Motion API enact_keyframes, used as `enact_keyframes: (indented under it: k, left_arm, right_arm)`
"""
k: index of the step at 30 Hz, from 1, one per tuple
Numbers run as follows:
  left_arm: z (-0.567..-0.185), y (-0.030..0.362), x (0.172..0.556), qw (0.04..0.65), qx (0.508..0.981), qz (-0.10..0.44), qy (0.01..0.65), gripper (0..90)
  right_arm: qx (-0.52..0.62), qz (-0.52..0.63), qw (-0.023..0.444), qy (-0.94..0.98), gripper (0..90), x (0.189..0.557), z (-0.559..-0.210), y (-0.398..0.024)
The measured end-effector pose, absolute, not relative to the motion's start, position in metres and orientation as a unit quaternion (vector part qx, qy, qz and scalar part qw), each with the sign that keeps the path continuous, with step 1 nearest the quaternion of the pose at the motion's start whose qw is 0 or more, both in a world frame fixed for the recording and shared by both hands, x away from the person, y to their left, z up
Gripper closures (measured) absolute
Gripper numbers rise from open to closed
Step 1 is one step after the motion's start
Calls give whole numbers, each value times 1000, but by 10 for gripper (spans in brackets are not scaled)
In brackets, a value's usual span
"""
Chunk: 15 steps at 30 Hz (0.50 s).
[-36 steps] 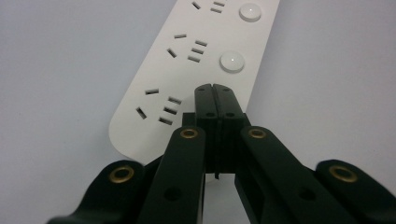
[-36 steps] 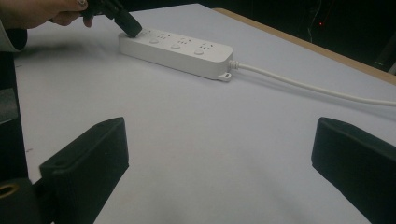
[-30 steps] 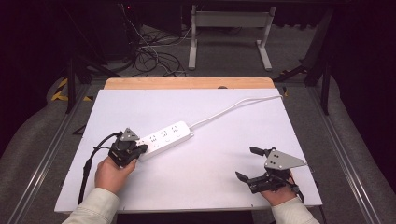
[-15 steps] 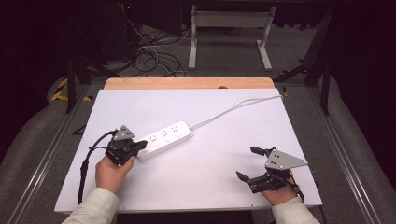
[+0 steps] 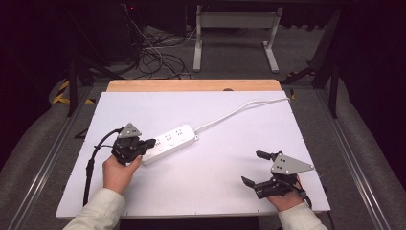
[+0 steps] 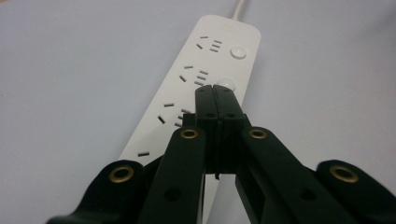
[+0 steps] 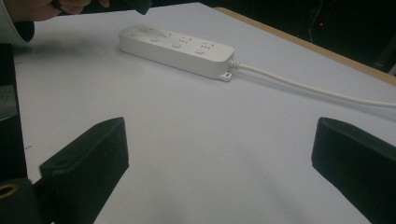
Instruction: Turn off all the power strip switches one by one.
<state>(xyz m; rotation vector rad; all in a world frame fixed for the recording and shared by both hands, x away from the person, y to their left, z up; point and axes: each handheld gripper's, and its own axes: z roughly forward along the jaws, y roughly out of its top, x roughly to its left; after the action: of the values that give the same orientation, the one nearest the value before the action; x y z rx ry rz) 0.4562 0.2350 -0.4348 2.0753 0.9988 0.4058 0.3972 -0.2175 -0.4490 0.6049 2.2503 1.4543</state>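
White table point(image 5: 201, 182): power strip point(image 5: 170, 140) diagonal, cord end far-right.

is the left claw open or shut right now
Shut. In the left gripper view the left claw has its two jaws pressed flat together with nothing between them, tip over the power strip.

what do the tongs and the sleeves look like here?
Both tongs, left and right, are black with two jaws, brass-coloured rivets and a grey three-cornered top plate. A black cable trails from the left one. Sleeves are light cream.
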Motion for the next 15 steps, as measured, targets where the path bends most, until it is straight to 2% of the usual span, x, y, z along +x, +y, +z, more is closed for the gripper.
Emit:
enact_keyframes:
  k: [7, 15]
  left_arm:
    - [-441, 216, 464, 373, 832, 154, 381, 900]
    - [-445, 215, 469, 361, 838, 145, 383, 900]
  right_arm:
    - [217, 519, 196, 803, 44, 397, -449, -219]
    - [217, 521, 195, 802, 44, 397, -449, -219]
